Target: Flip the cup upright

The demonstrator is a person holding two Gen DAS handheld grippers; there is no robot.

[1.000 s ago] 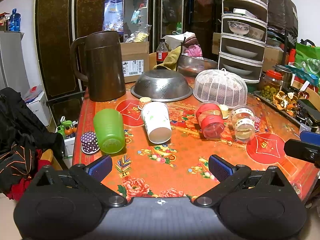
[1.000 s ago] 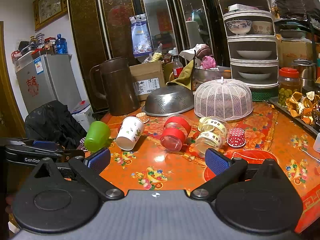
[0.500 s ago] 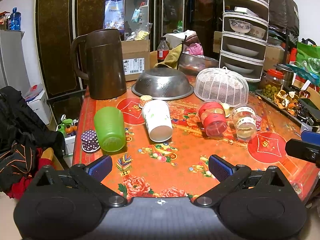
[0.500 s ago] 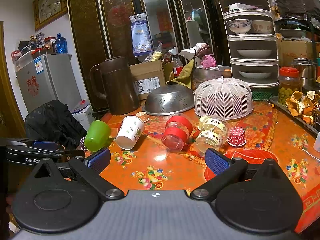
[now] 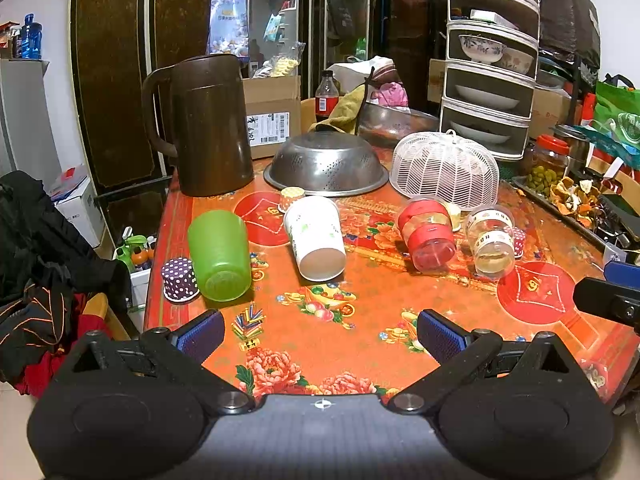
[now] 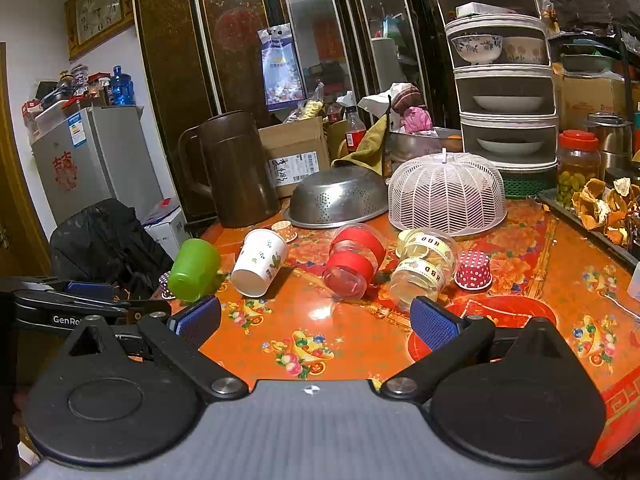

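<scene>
- Cups lying tipped in a row across the surface (image 5: pixel 360 344): green cup (image 5: pixel 219 255) at 10 o'clock, white paper cup (image 5: pixel 316 237) at 12, red-banded cup (image 5: pixel 427 230) and clear taped cup (image 5: pixel 491 236) toward 1–2 o'clock; none upright yet.
- Probably laid sideways, bottoms facing the cameras, so each can be pinched across its wall.
- Left gripper (image 5: pixel 320 330): jaws spread wide, holding nothing, short of the cups.
- Right gripper (image 6: pixel 315 320): likewise wide apart, touching nothing.
</scene>
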